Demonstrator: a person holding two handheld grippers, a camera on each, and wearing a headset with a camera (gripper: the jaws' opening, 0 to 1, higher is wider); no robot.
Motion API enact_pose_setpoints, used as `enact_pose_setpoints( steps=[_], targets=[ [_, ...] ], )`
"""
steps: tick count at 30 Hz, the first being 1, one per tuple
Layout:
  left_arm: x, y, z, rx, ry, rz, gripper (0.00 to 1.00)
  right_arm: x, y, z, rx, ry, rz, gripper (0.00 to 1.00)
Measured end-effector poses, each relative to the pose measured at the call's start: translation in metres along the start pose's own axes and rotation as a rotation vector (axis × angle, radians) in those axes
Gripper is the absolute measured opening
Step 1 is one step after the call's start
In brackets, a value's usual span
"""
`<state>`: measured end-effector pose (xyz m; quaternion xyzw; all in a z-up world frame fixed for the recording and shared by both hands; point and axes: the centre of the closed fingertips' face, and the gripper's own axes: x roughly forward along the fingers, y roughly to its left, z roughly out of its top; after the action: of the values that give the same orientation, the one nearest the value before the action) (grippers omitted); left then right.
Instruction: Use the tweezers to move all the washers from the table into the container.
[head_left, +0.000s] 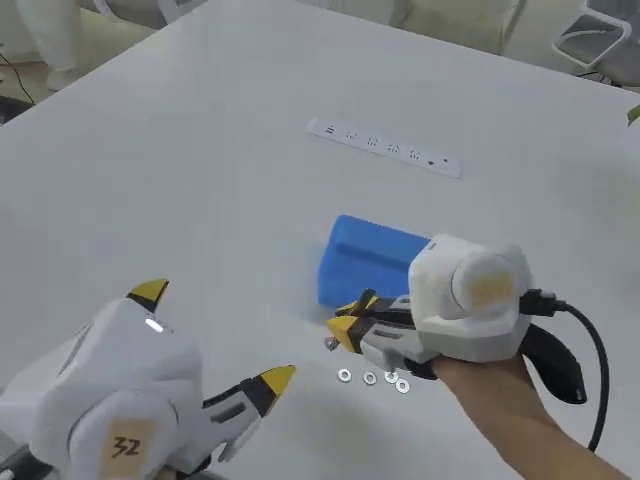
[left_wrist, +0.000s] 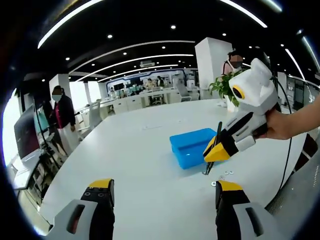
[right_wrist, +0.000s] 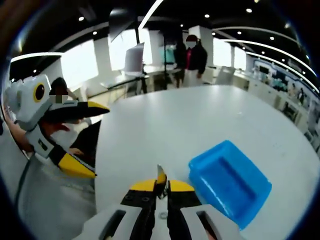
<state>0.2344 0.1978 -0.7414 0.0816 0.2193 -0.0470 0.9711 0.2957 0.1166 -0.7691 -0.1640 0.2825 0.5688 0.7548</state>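
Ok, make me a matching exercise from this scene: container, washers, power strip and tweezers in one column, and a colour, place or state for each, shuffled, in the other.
1. container
2. washers
3. power strip
4. tweezers

A. clamped in the right gripper
B. white, farther back on the table
C. blue, open-topped
D. lying in a short row on the table

Pairs: 1-C, 2-D, 3-B, 4-A.
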Motion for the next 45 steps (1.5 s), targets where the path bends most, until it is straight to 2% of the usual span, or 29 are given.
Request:
enact_pose_setpoints(
  steps=[1,3,7,10,14,17,19,22,23,25,27,30,32,33,34,36,41,45],
  targets=[
    [0.000,0.003,0.001,-0.005,-0.007,0.018,0.85,-0.006,-0.003,0.005,-0.004,-0.018,-0.013,0.04],
    [0.000,0.004,0.000,-0.007,-0.006,0.022,0.86,-0.013,-0.008,0.011,-0.010,-0.032,-0.031,0.04],
    [0.002,0.004,-0.007,0.039,0.027,0.032,0.88,-0.023,-0.022,0.027,-0.030,-0.077,-0.078,0.04],
    [0.002,0.005,-0.011,0.046,0.048,0.038,0.89,-0.026,-0.039,0.035,-0.011,-0.097,-0.104,0.04],
    [0.004,0.005,-0.016,0.061,0.076,0.035,0.89,-0.023,-0.054,0.044,0.051,-0.135,-0.110,0.04],
    [0.006,0.005,-0.019,0.079,0.095,0.040,0.87,-0.016,-0.070,0.045,0.081,-0.146,-0.111,0.04],
    [0.005,0.007,-0.021,0.086,0.106,0.047,0.86,-0.007,-0.075,0.046,0.091,-0.149,-0.109,0.04],
    [0.005,0.009,-0.025,0.094,0.123,0.053,0.86,0.004,-0.086,0.039,0.098,-0.140,-0.111,0.04],
    [0.005,0.009,-0.024,0.097,0.121,0.055,0.86,0.012,-0.087,0.036,0.108,-0.138,-0.103,0.04],
    [0.005,0.009,-0.024,0.104,0.122,0.060,0.86,0.017,-0.093,0.033,0.127,-0.139,-0.100,0.04],
    [0.006,0.010,-0.029,0.118,0.148,0.064,0.86,0.024,-0.096,0.030,0.168,-0.142,-0.089,0.04],
    [0.007,0.007,-0.030,0.131,0.155,0.051,0.86,0.036,-0.102,0.026,0.223,-0.134,-0.076,0.04],
    [0.007,0.004,-0.032,0.146,0.159,0.039,0.86,0.047,-0.103,0.020,0.233,-0.120,-0.073,0.04],
    [0.008,0.005,-0.038,0.178,0.183,0.034,0.87,0.050,-0.104,0.019,0.239,-0.119,-0.074,0.04],
    [0.006,0.008,-0.043,0.177,0.227,0.051,0.88,0.051,-0.105,0.018,0.243,-0.121,-0.077,0.04],
    [0.009,0.006,-0.036,0.146,0.182,0.047,0.89,0.054,-0.106,0.017,0.254,-0.119,-0.080,0.04],
    [0.007,0.006,-0.035,0.123,0.173,0.029,0.88,0.066,-0.105,0.010,0.265,-0.096,-0.089,0.04],
    [0.007,0.001,-0.033,0.112,0.157,0.000,0.88,0.068,-0.106,0.006,0.277,-0.081,-0.108,0.04]
  ],
)
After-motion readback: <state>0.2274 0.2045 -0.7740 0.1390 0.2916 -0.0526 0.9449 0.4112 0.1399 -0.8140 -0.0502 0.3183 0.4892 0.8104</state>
